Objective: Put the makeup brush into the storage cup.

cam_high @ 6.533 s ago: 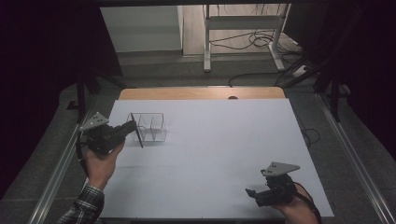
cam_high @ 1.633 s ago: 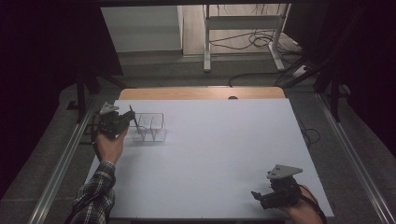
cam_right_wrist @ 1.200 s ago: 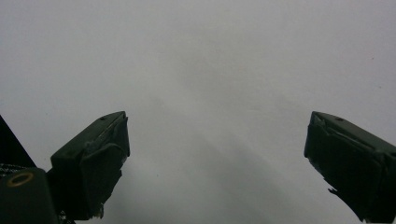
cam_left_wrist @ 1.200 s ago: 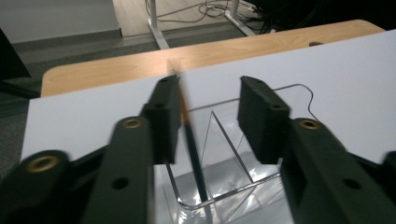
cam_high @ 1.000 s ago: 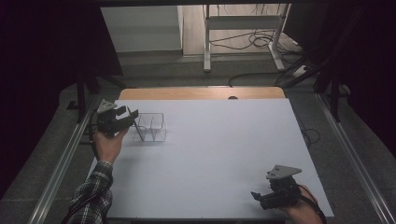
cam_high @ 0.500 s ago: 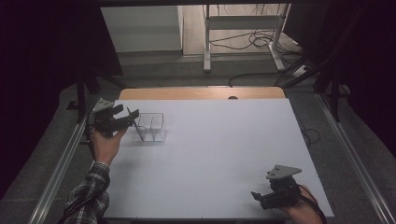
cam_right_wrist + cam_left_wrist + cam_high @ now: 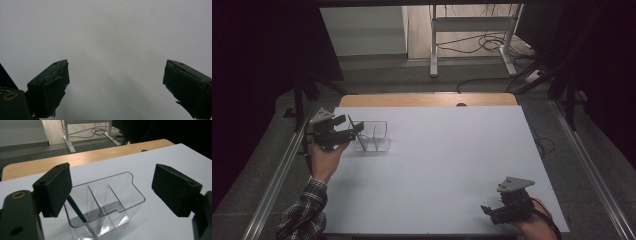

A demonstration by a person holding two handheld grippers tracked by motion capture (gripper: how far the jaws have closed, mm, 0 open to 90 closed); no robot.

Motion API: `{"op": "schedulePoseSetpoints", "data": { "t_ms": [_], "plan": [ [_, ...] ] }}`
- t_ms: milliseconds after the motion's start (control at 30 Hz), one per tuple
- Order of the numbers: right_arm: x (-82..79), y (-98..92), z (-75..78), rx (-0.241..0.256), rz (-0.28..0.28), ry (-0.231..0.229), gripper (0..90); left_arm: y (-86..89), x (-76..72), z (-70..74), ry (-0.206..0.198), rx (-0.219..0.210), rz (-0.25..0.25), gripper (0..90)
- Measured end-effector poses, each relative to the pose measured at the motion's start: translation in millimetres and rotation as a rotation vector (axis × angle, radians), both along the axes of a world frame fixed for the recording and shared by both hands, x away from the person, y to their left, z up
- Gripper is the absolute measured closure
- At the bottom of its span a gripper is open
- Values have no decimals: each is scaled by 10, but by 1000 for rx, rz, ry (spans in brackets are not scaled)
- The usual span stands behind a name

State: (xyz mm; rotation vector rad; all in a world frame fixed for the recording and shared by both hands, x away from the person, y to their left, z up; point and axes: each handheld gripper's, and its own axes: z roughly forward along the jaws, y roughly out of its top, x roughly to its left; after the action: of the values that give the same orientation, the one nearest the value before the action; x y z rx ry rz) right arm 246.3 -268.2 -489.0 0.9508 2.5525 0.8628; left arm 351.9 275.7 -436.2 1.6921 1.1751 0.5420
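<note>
Withdrawn left claw (image 7: 352, 127) spread, empty; clear organizer (image 7: 106, 202) with pen (image 7: 76, 209) just ahead.

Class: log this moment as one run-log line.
left gripper: open, by clear organiser | pen: in end compartment | right gripper: open, idle

The table (image 7: 452, 170) was covered by a white sheet, with a strip of bare light wood left showing along its far edge, where a small dark hole sat near the middle. On the white surface, near the left side, stood a clear plastic organizer (image 7: 373, 137) split by thin walls into compartments. A dark pen (image 7: 76, 209) leaned tilted inside its leftmost compartment, its tip resting at the bottom.
</note>
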Motion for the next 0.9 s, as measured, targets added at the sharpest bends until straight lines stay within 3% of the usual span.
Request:
{"op": "schedulePoseSetpoints", "data": {
  "t_ms": [333,900],
  "plan": [
    [-2,2,1,-1,0,1,68,-44,-81,4,2,7,-33,133],
    [-5,6,1,-2,1,1,68,-289,-213,-3,9,21,-114,74]
  ]
}}
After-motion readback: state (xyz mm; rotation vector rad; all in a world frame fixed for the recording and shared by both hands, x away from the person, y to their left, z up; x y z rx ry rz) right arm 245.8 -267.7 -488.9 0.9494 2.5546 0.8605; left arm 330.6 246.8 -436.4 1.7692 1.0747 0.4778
